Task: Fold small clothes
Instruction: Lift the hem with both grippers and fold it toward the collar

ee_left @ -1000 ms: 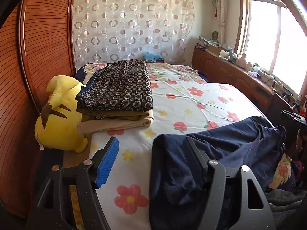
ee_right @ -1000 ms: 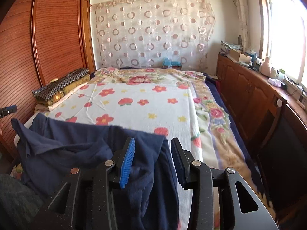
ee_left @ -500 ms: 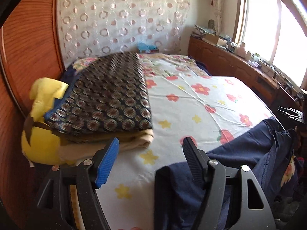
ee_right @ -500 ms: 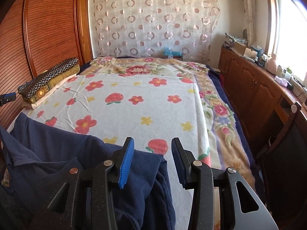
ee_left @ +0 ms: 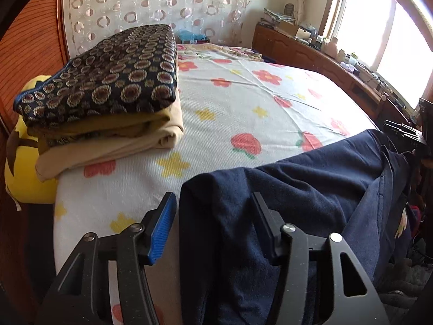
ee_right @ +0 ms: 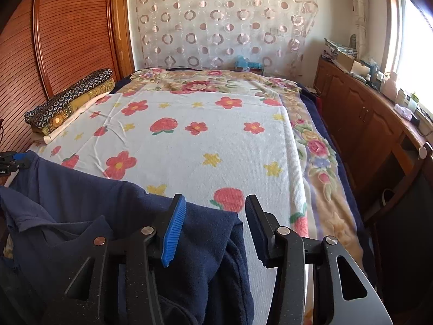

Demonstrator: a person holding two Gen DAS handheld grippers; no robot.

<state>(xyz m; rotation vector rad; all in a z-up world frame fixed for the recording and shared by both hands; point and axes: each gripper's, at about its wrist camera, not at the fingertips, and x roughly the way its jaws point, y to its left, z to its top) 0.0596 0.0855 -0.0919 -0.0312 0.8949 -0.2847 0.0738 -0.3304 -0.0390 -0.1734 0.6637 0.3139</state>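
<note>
1. One navy garment (ee_left: 311, 189), draped over the near edge of the bed (ee_left: 243, 113), spanning between the two grippers; collar and placket visible toward the right end in the left wrist view, toward the left end in the right wrist view (ee_right: 67, 197).
2. Left gripper (ee_left: 213, 211): jaws apart, a corner of the navy cloth lying between them and over the right-hand finger; not pinched, as far as shows.
3. Right gripper (ee_right: 215, 216): jaws apart, the other corner of the garment lying between them, closer to the blue-padded finger (ee_right: 174, 233).
4. One folded stack (ee_left: 108, 100) ahead and left of the left gripper: three layers counted, dark ring-patterned cloth on top, mustard in the middle, beige at the bottom.
5. One yellow plush toy (ee_left: 24, 168) left of that stack, partly hidden under it.
6. One flowered white cover (ee_right: 189, 140) ahead of both grippers, over a rose-patterned blanket (ee_right: 316, 149).
7. One circle-patterned curtain (ee_right: 224, 21) far ahead; one wooden cabinet run (ee_right: 365, 124) to the right, cluttered on top, items too small to count.
8. No legible writing or brand anywhere.
</note>
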